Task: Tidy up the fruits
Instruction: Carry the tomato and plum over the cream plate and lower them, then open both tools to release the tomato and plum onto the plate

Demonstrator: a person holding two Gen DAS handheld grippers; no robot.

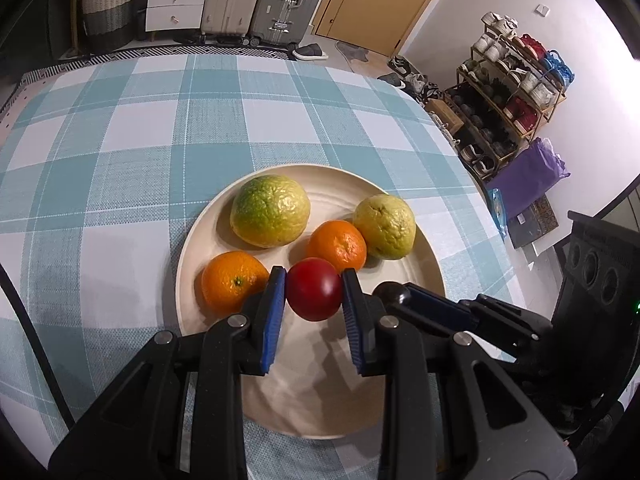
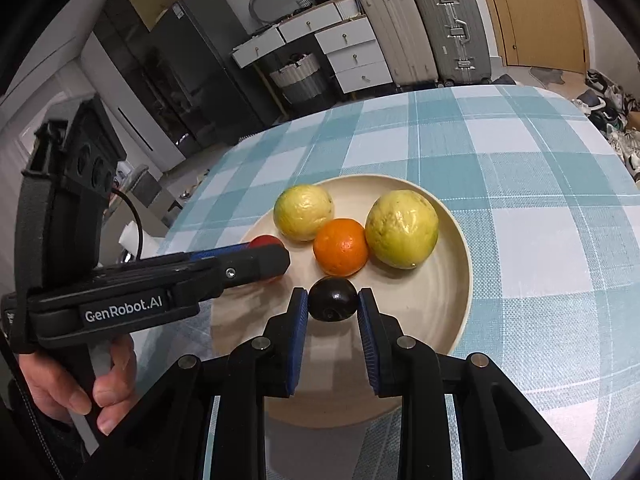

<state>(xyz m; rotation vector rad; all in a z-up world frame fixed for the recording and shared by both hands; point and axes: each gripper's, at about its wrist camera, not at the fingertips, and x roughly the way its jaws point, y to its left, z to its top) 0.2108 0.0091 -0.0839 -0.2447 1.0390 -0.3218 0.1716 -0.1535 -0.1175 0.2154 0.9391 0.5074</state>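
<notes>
Fingers of the left gripper (image 1: 314,286) are closed onto a red fruit (image 1: 314,289), blue pads pressing its two sides, and it hangs just over the plate (image 1: 430,264). Over on the right gripper (image 2: 333,304), the fingers are clamped the same way on a small dark fruit (image 2: 333,305), also low above the plate's near part. Neither fruit looks set down yet, though how close they are to the bottom is hard to judge.

Already lying in the plate are two yellow-green fruits (image 1: 270,211) (image 1: 384,227) and two oranges (image 1: 234,282) (image 1: 337,245), bunched toward the far side and the left. From both views, nothing else sits loose on the checked surface (image 1: 120,128).

So, as I read it, the gathering is nearly finished: four pieces are in, the last two are held over the dish, and what remains is lowering them into the bare near patch and letting go without knocking the oranges.
</notes>
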